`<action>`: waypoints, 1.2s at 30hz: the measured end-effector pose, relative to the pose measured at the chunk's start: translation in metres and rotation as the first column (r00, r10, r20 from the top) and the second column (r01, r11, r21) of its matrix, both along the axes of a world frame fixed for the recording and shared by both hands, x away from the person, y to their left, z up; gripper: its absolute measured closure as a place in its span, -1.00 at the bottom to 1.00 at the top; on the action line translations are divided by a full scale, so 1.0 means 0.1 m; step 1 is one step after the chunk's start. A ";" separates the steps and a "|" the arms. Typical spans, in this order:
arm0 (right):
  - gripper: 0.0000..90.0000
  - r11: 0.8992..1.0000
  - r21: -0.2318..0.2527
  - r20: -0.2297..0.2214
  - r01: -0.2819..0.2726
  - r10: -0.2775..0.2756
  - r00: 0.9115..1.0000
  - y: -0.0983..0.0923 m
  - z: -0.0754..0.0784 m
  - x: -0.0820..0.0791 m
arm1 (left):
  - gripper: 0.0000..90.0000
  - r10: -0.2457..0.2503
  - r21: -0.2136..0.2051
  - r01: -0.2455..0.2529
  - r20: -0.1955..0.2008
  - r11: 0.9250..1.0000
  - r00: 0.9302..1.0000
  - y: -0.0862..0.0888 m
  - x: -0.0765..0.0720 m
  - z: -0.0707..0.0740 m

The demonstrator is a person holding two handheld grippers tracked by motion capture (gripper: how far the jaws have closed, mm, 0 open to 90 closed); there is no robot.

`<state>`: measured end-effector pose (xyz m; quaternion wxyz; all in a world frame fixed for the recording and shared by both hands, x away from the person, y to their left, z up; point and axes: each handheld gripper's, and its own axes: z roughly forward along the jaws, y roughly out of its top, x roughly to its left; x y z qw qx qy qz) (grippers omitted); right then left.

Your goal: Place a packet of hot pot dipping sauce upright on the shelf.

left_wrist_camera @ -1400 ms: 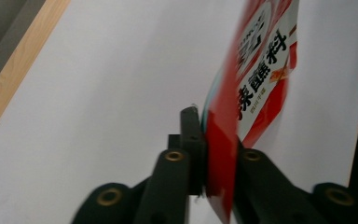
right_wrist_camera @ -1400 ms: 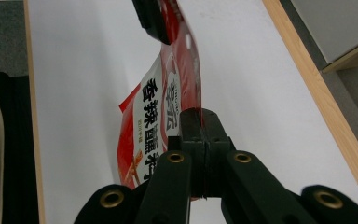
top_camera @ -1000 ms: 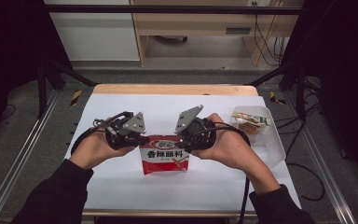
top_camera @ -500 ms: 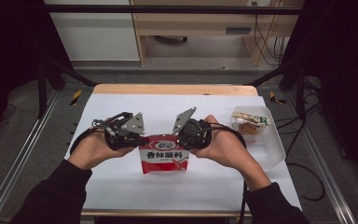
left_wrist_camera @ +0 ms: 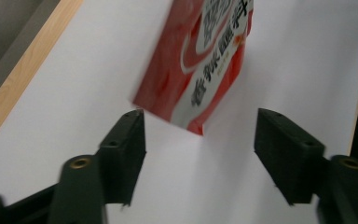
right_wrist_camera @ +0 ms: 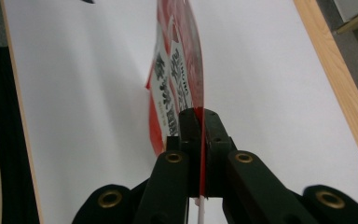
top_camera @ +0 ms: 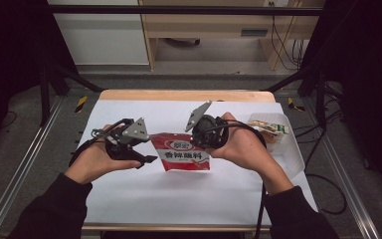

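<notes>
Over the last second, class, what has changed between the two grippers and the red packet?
The left gripper has just opened and let go of the red seasoning packet, drawing slightly away from its left edge. The right gripper has closed on the packet's right edge and now holds it alone. The packet, white tray and table stayed put.

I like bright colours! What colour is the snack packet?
Red with white labels; the packet shows best in the left gripper view.
</notes>
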<state>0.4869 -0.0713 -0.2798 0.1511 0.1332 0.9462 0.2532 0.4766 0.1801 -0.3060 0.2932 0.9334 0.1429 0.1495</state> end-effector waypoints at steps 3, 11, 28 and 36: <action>0.99 1.000 0.006 0.009 0.023 -0.023 1.000 -0.07 0.07 0.02 | -0.47 0.033 -0.014 -0.032 0.009 0.999 0.999 0.06 0.00 -0.05; 0.99 0.998 0.019 0.017 0.064 -0.064 0.998 -0.25 0.21 0.01 | -0.69 0.076 -0.035 -0.075 0.022 0.997 0.997 0.16 -0.03 -0.19; 0.99 0.985 0.074 0.074 0.154 -0.159 0.984 -0.80 0.67 0.02 | -0.77 0.096 0.006 -0.096 -0.036 0.995 0.995 0.24 -0.10 -0.69; 0.99 0.978 0.085 0.087 0.192 -0.199 0.976 -1.07 0.78 -0.02 | -0.77 0.125 0.011 -0.125 -0.036 0.992 0.991 0.33 -0.11 -0.83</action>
